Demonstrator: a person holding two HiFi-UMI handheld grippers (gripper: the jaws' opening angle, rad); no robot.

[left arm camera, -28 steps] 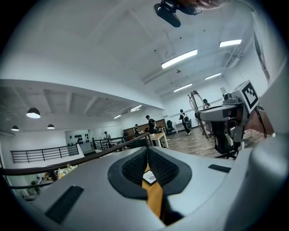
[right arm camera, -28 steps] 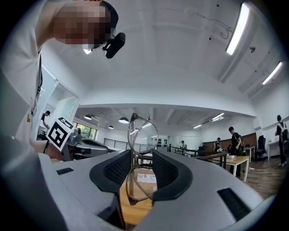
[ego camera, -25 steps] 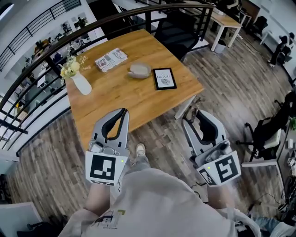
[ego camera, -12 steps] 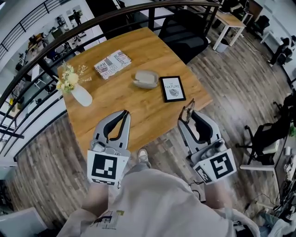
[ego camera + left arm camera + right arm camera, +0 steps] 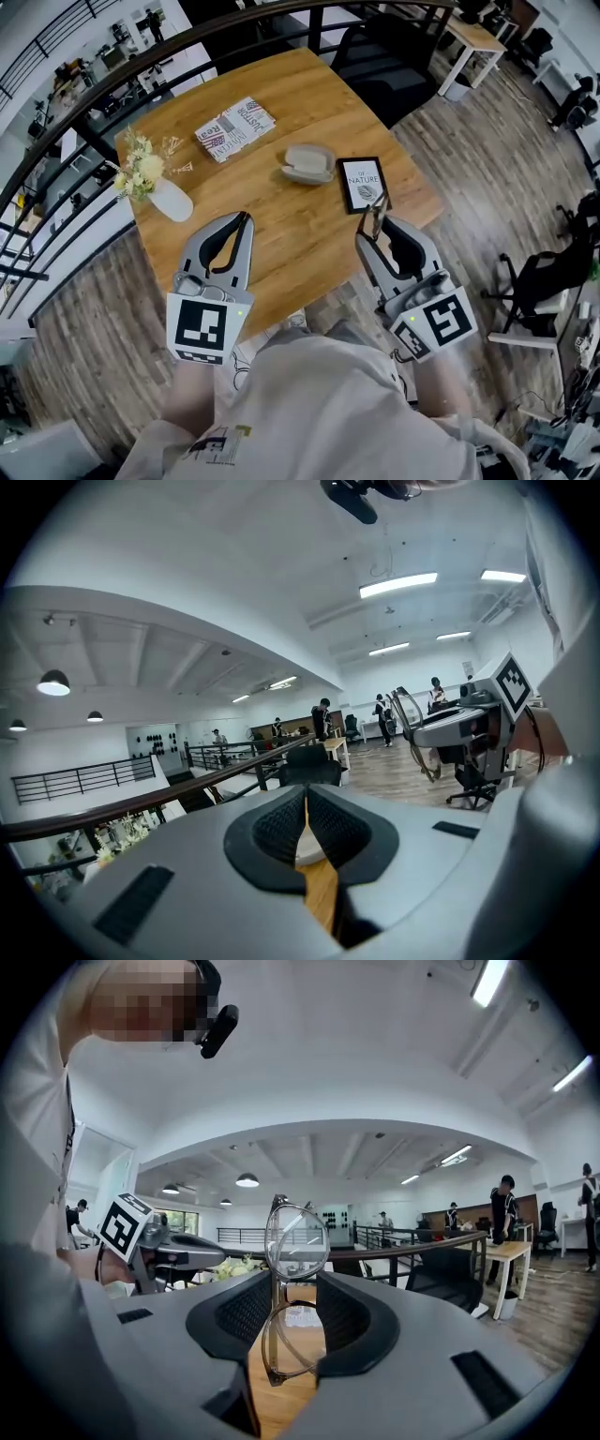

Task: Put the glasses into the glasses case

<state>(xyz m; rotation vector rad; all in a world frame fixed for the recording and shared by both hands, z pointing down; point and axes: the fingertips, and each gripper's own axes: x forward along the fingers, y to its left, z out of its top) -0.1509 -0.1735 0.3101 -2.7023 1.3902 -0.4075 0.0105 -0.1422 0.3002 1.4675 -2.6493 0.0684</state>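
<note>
One pair of glasses (image 5: 296, 1241), one grey glasses case (image 5: 309, 163), two grippers. The right gripper (image 5: 375, 231) clamps the folded glasses upright, one lens standing above its jaws. The case lies on the wooden table (image 5: 281, 234) ahead to its left. The left gripper (image 5: 245, 221), clenched on nothing, points forward alongside, nearly level.

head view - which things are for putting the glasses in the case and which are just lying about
For the job: glasses in the right hand-held gripper; glasses case on the table.
Lying about: vase of flowers; magazine; framed print.
</note>
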